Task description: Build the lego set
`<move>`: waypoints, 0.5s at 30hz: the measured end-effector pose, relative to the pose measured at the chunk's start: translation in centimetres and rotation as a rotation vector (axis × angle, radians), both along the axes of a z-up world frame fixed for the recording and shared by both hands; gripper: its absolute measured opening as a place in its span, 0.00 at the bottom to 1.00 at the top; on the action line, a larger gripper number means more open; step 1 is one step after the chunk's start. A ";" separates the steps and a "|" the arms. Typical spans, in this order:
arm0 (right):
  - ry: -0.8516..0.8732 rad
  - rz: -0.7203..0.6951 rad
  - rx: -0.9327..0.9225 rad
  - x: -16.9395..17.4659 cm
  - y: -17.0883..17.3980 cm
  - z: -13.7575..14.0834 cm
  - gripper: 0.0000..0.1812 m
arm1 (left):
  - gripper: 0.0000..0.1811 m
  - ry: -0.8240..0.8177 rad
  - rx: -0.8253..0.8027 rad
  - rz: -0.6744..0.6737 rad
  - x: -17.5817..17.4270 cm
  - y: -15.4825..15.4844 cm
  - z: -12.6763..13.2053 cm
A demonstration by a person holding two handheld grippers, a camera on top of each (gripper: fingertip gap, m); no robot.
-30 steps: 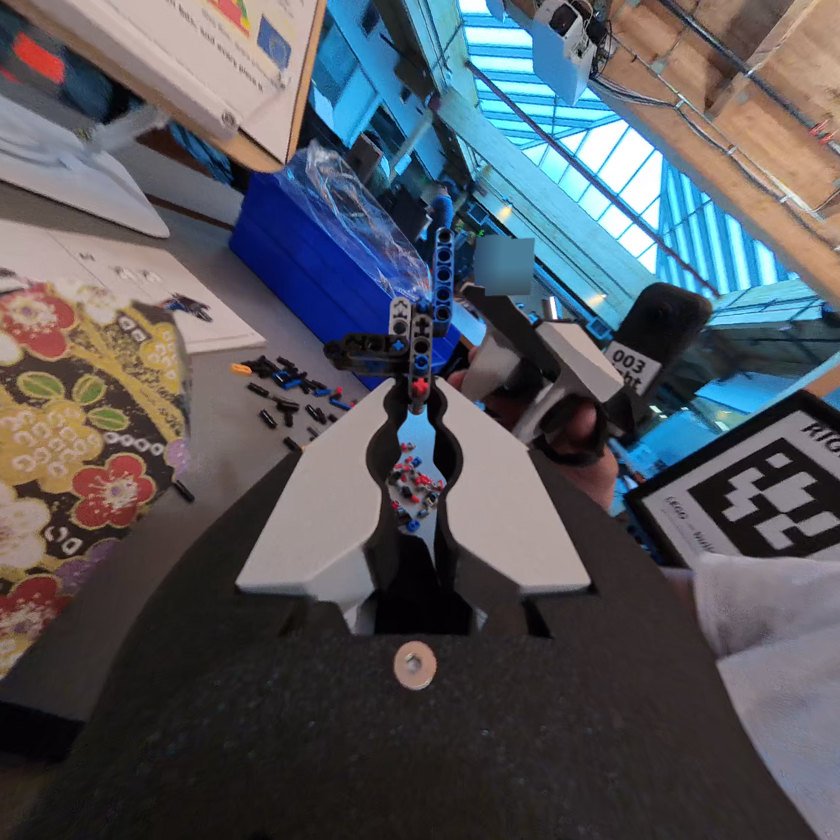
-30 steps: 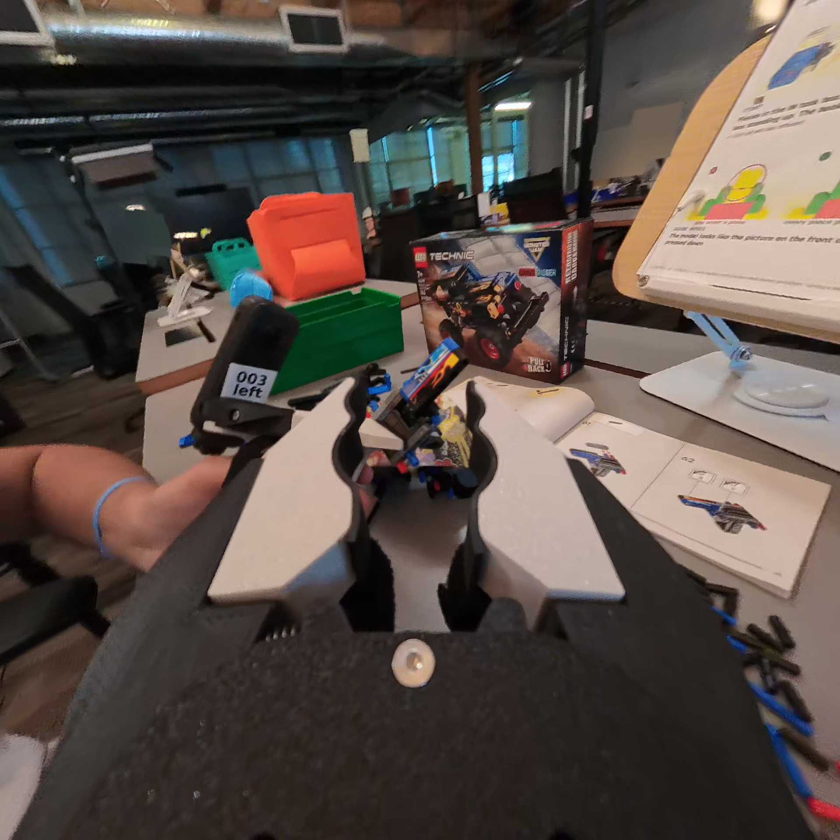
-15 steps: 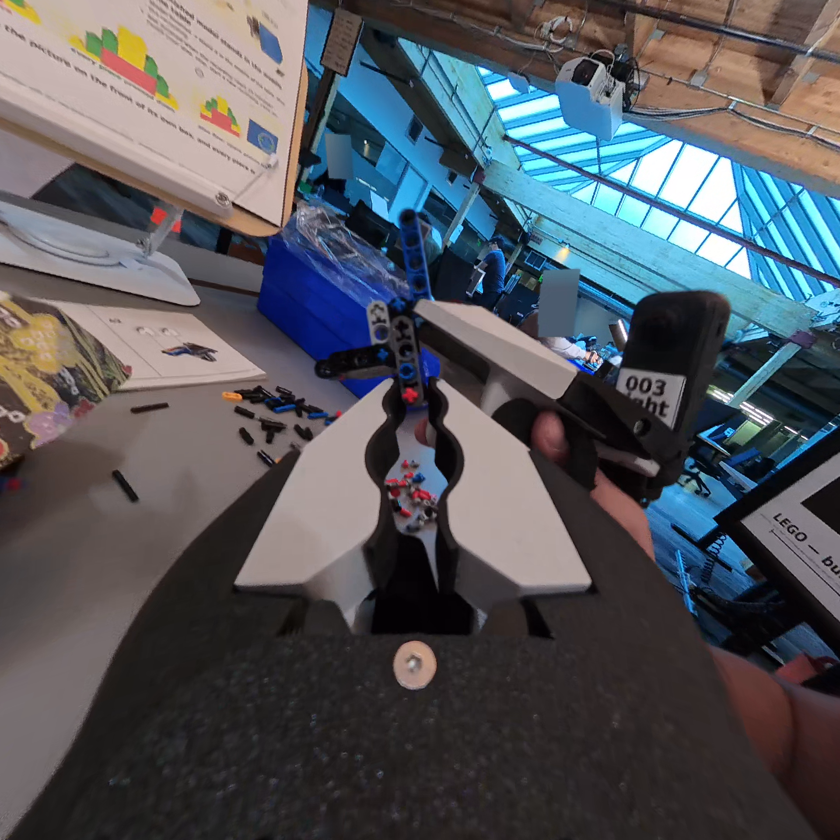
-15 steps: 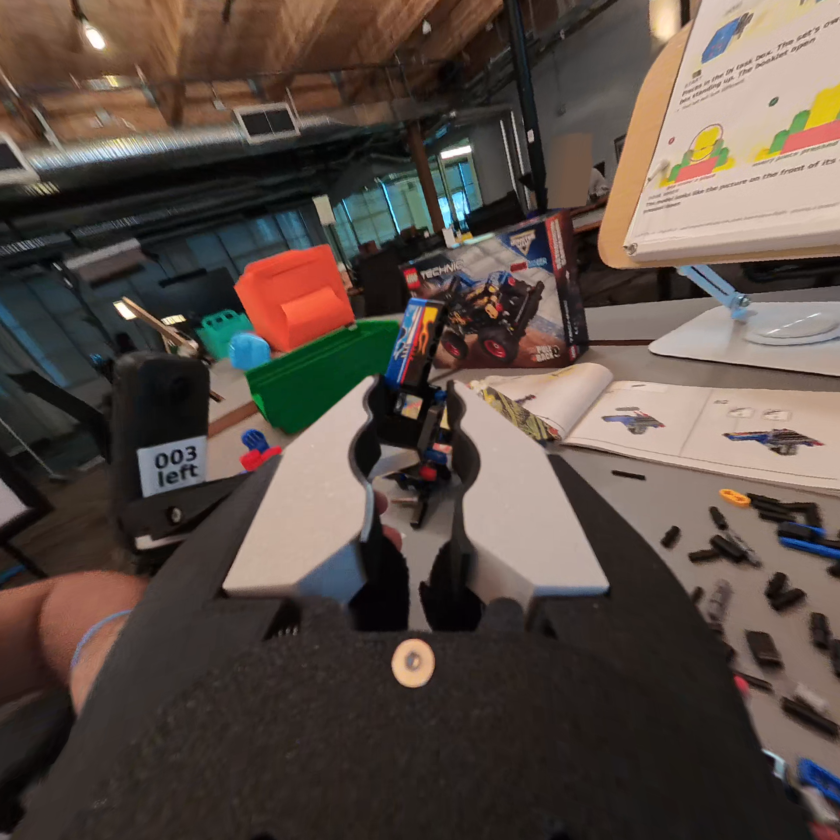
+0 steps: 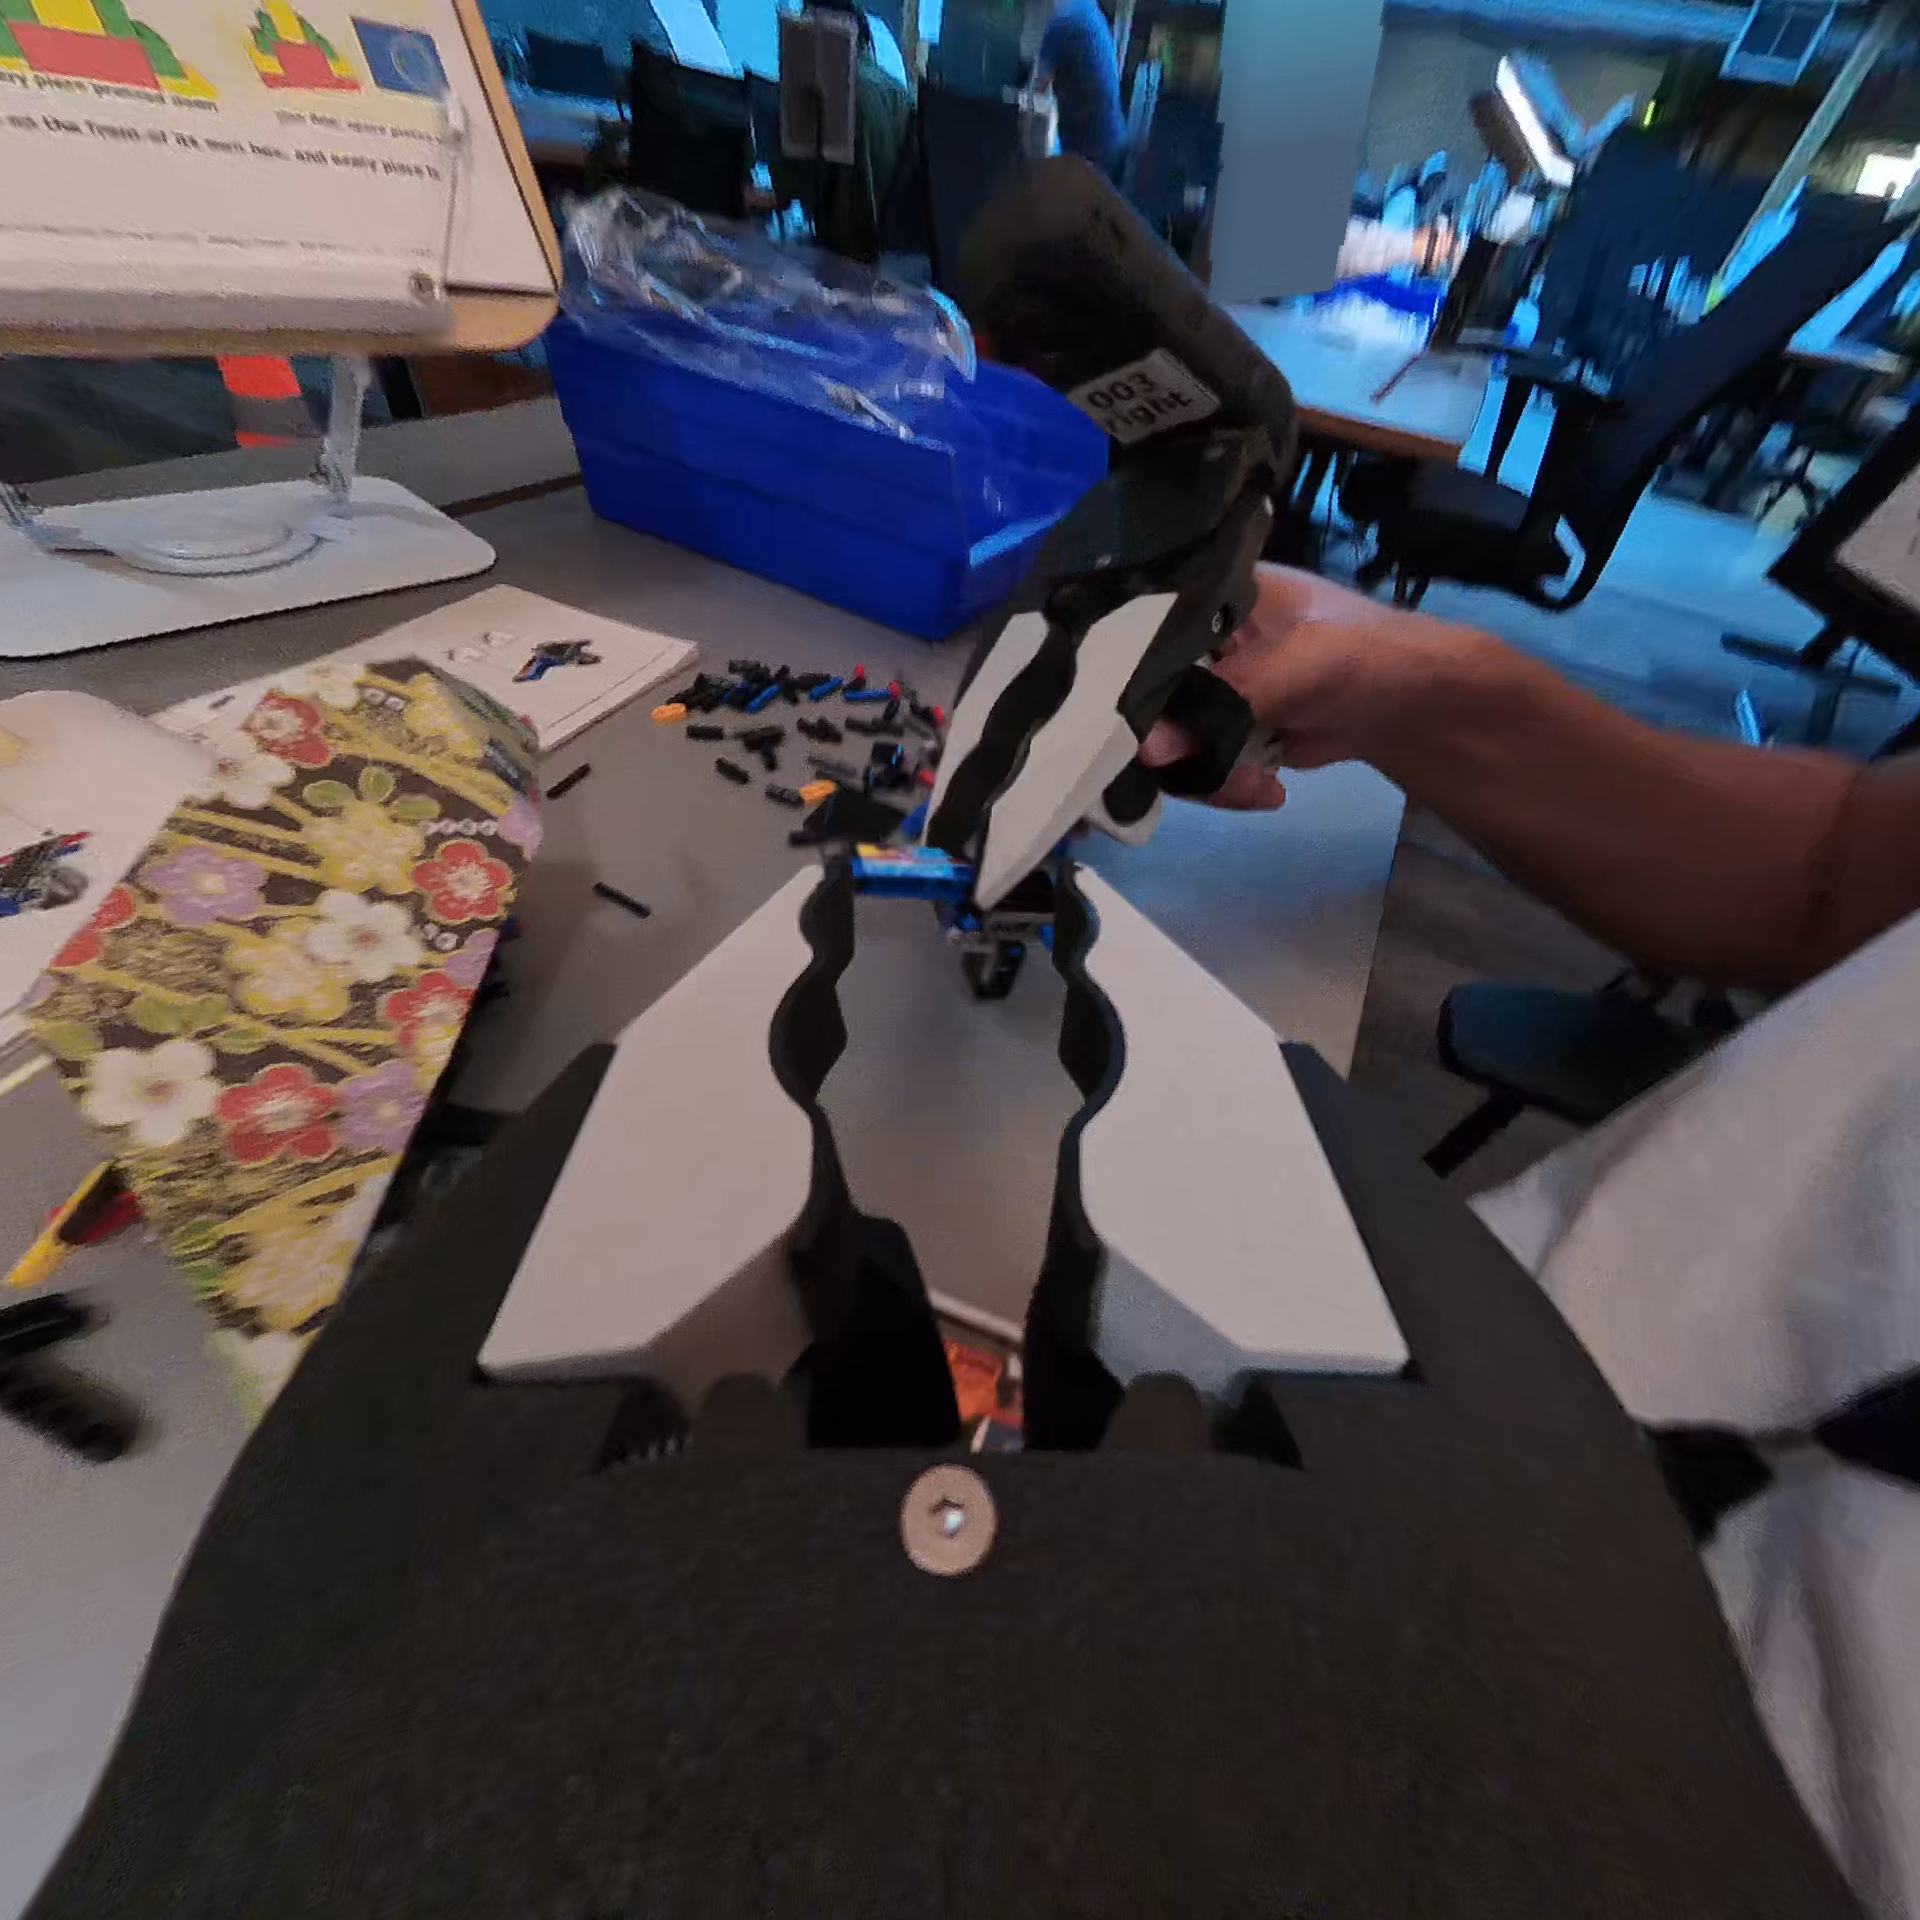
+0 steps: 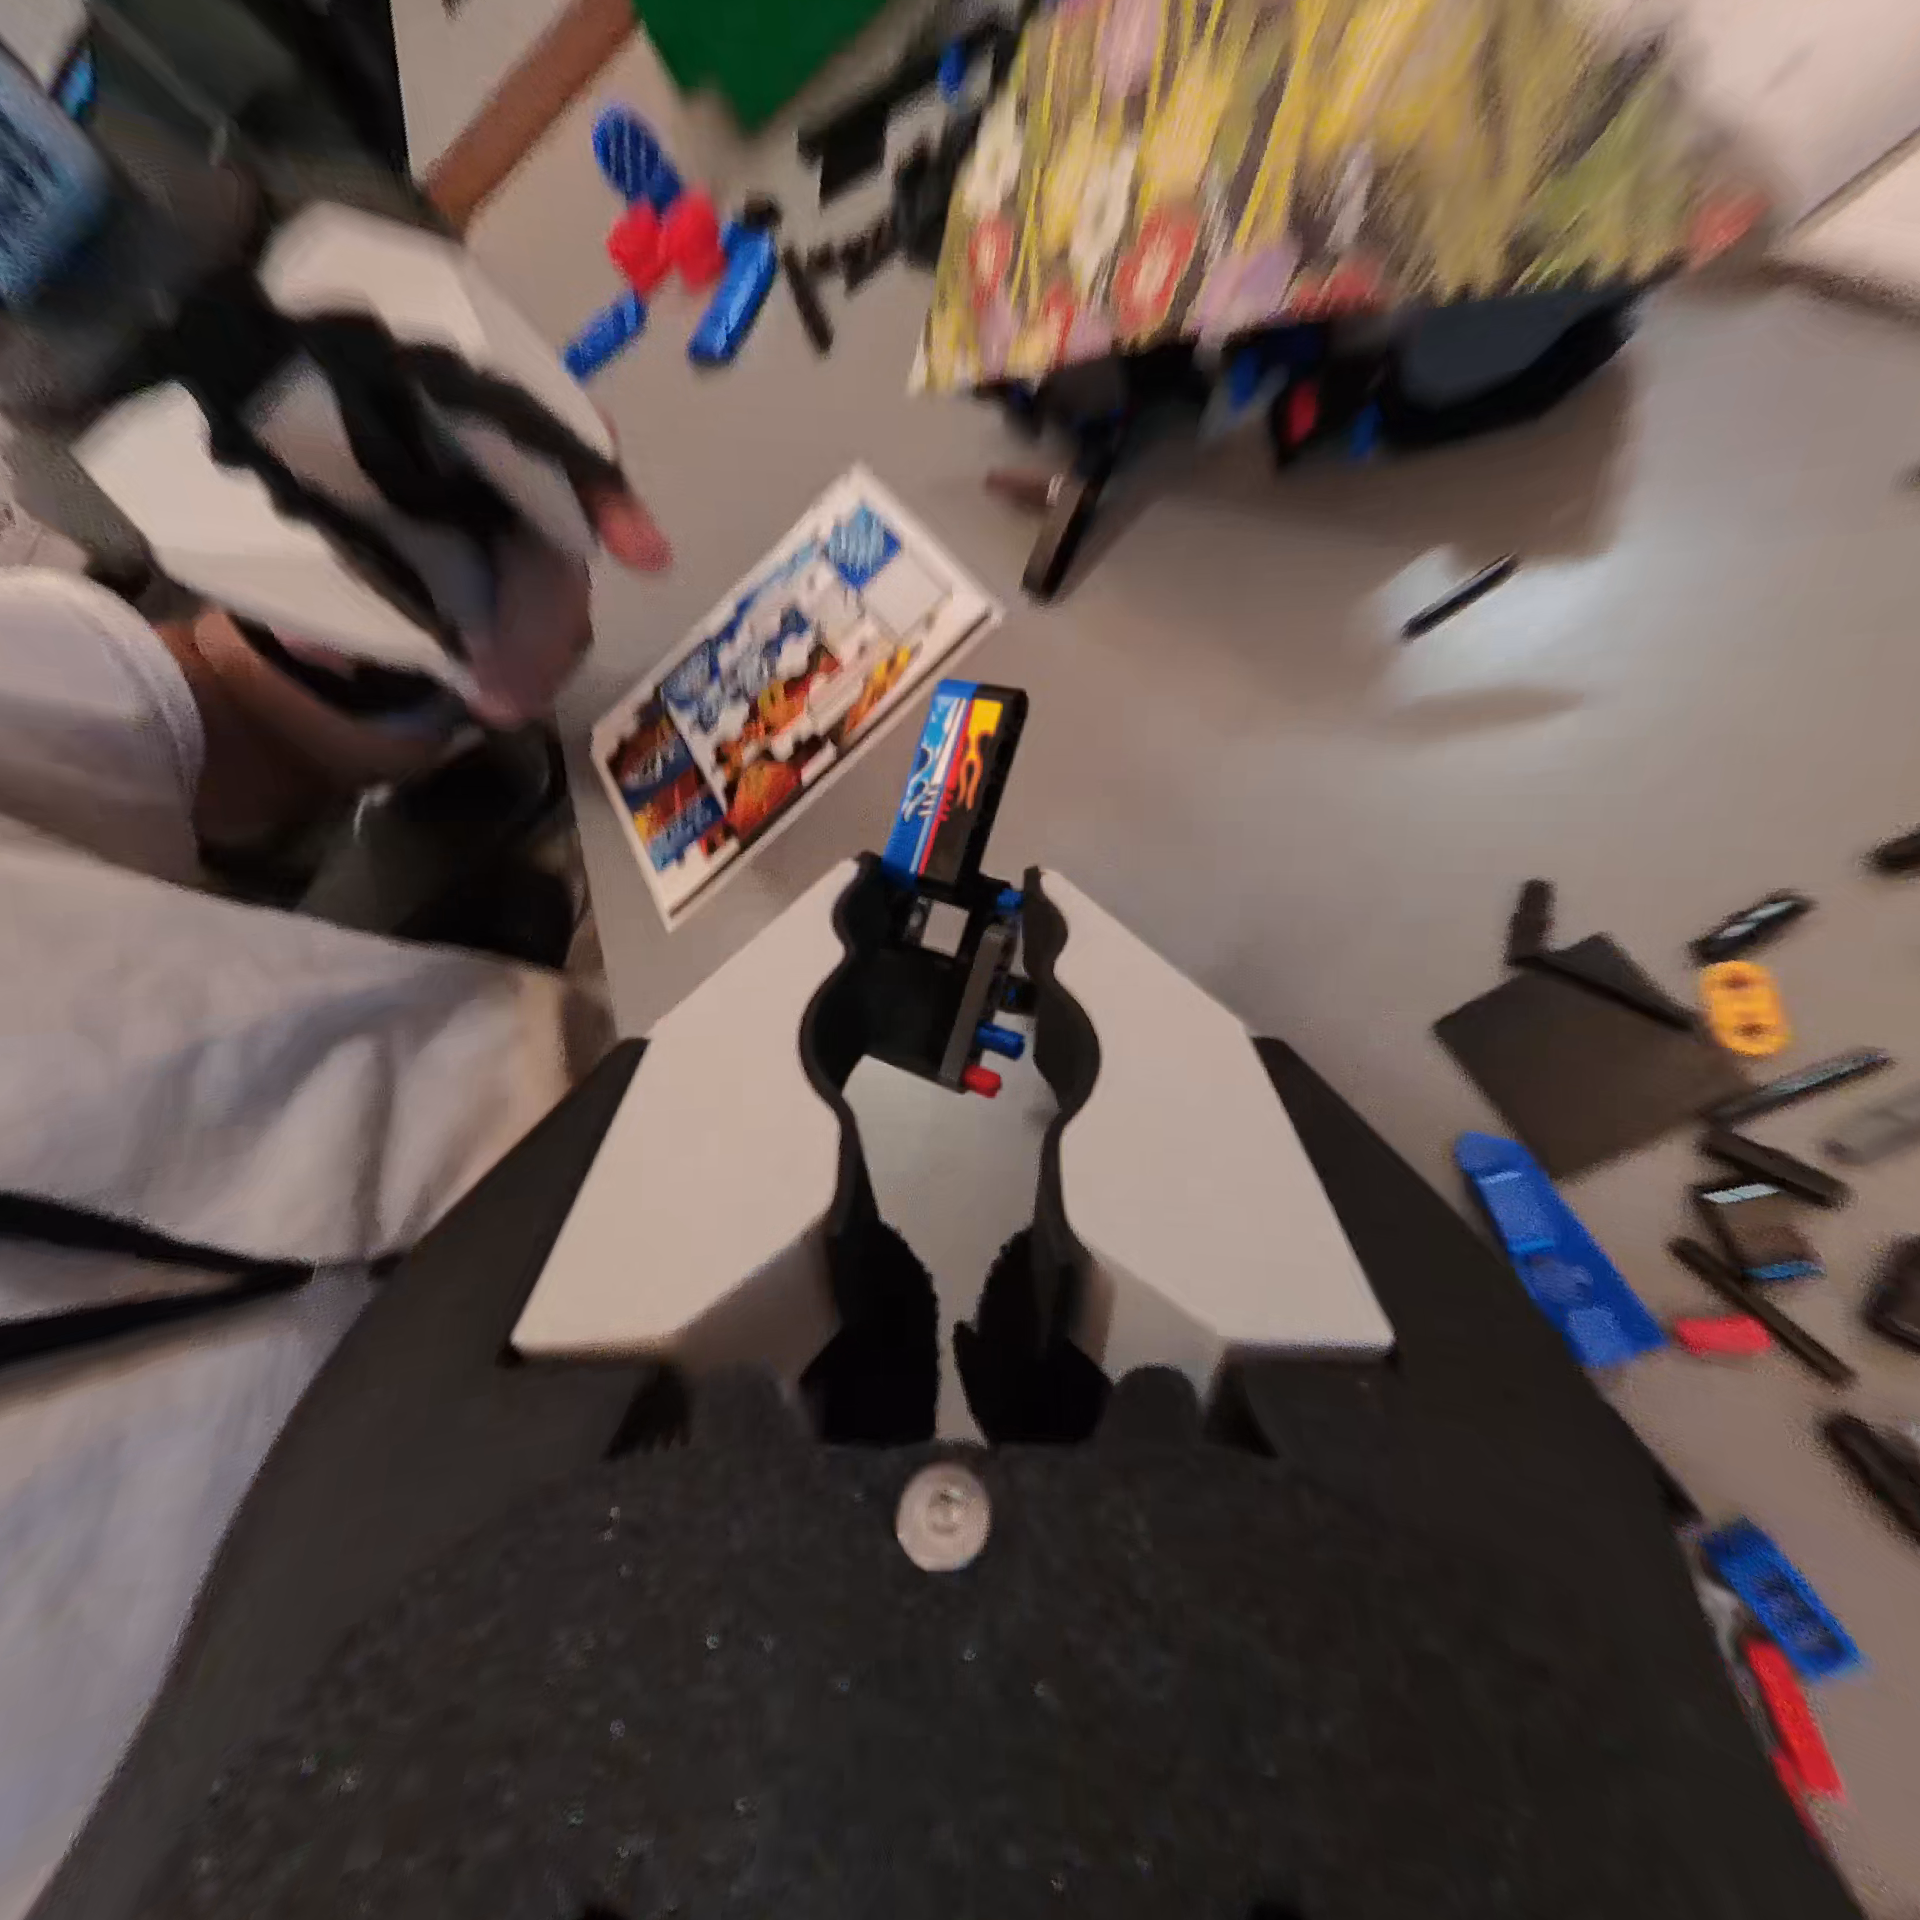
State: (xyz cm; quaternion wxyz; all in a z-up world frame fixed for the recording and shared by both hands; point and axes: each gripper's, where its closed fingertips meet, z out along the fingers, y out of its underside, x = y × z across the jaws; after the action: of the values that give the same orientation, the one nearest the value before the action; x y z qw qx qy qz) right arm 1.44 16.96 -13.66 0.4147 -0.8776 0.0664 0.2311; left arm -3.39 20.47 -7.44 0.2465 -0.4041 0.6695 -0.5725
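My right gripper (image 6: 945, 894) is shut on the lego assembly (image 6: 951, 800), a black and blue piece with a flame-sticker panel sticking up past the fingertips. It holds it just above the grey table (image 6: 1299, 779). In the left wrist view the right gripper (image 5: 961, 878) points down from above, with the assembly (image 5: 987, 930) at its tips. My left gripper (image 5: 951, 904) is open and empty, its tips just short of the assembly. In the right wrist view the left gripper (image 6: 582, 520) is blurred, up at the left and apart from the assembly.
A sticker sheet (image 6: 790, 686) lies under the assembly. Loose pieces (image 5: 810, 717) are scattered past it, more at the right (image 6: 1714, 1143). A floral cloth (image 5: 281, 935), an instruction booklet (image 5: 551, 655), a blue bin (image 5: 790, 488) and a board on a stand (image 5: 239, 156) stand around. The gap from one gripper's tips to the other's is roughly 9 cm.
My left gripper has opened and let go of the assembly. My right gripper has closed on it and swung down toward the table. Both views now look down.
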 end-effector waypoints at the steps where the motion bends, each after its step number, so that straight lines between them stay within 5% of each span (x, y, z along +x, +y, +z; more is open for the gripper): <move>1: 0.001 0.039 -0.054 -0.4 0.1 -1.2 0.14 | 0.20 0.031 0.032 -0.018 -0.3 0.6 -0.3; 8: -0.089 0.066 -0.126 0.4 1.6 -3.5 0.14 | 0.22 0.151 0.267 -0.084 1.0 4.1 -0.6; 12: -0.063 0.048 -0.067 0.7 1.9 -2.9 0.16 | 0.21 0.164 0.430 -0.124 6.0 4.8 1.7; 15: 0.013 -0.023 0.129 2.2 1.4 0.8 0.18 | 0.19 0.143 0.498 -0.180 12.1 3.4 3.6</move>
State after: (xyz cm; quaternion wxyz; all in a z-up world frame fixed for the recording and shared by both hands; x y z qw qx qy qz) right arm 3.63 18.39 -12.83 0.4728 -0.8466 0.0641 0.2359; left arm 8.67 23.90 -3.79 0.2387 -0.3093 0.8385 -0.3798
